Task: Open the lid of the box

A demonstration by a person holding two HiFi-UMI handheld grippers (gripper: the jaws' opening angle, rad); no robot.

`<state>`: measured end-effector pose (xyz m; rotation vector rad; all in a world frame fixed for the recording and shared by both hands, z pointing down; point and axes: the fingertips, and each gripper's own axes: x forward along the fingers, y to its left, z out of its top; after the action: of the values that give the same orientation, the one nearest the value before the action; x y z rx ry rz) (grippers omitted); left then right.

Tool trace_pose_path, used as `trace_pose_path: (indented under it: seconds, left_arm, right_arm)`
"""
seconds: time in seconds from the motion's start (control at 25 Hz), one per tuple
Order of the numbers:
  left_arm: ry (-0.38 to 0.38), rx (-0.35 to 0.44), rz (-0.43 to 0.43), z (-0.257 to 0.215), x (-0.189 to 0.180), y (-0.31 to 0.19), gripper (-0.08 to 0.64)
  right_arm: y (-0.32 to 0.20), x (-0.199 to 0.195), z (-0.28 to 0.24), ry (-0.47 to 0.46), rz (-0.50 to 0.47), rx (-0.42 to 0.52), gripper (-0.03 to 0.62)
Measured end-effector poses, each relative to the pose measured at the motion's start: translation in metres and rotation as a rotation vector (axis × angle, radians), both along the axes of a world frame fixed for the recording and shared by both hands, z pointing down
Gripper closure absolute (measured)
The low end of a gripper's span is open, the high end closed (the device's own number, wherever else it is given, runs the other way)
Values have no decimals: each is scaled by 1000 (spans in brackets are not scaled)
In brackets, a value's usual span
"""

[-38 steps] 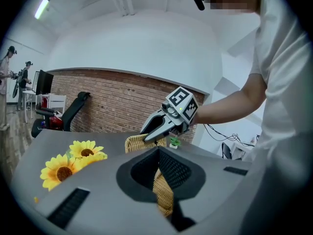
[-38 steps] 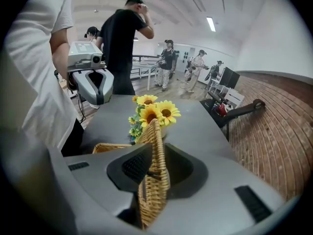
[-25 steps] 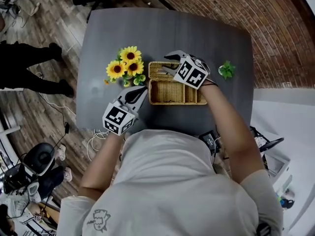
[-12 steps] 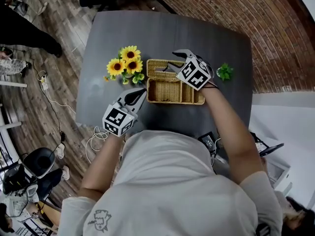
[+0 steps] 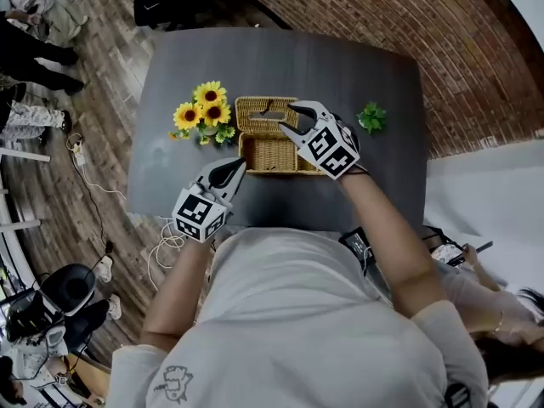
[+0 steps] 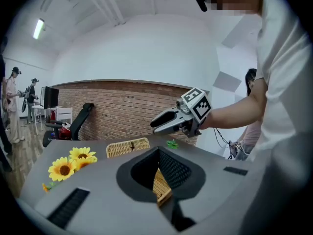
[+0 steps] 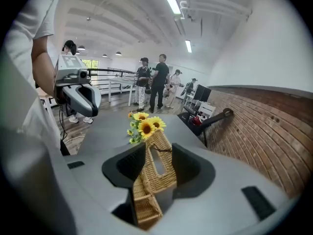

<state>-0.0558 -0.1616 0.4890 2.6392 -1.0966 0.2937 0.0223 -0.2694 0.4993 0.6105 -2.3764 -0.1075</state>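
A wicker box (image 5: 270, 154) sits mid-table with its lid (image 5: 259, 110) swung up and back on the far side. My right gripper (image 5: 290, 119) hovers over the box's far edge. In the right gripper view the tilted lid (image 7: 159, 165) rises between its spread jaws, above the box's compartments (image 7: 145, 207), and the pads do not visibly press on it. My left gripper (image 5: 235, 168) is at the box's near left corner. In the left gripper view its jaws are closed on a piece of wicker wall (image 6: 160, 187).
A bunch of sunflowers (image 5: 202, 116) stands just left of the box, and a small green plant (image 5: 371, 117) to its right. The grey table (image 5: 280, 58) ends near a brick wall. Several people (image 7: 159, 82) stand on the floor to the left.
My right gripper has drawn back from the lid's top toward the box's middle, fingers wider apart. The lid stays raised. The left gripper has kept its place at the corner.
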Motion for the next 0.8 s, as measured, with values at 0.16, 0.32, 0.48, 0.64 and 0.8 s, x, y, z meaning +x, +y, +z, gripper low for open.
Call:
trace_pose_path:
  seconds: [0.16, 0.32, 0.48, 0.64, 0.8]
  left_arm:
    - [3, 21, -10, -8, 18, 19, 549]
    - [4, 41, -22, -17, 38, 41, 549]
    - [6, 64, -34, -29, 59, 67, 549]
    - [12, 92, -60, -40, 78, 94, 549]
    - [22, 107, -87, -45, 94, 129, 549]
  right_arm:
    - [37, 16, -16, -73, 12, 17, 425]
    - [75, 36, -28, -143, 24, 23, 434]
    - [116, 58, -34, -203, 31, 18, 447]
    - [153, 77, -40, -249, 30, 13, 463]
    - [190, 93, -43, -286, 23, 8, 473]
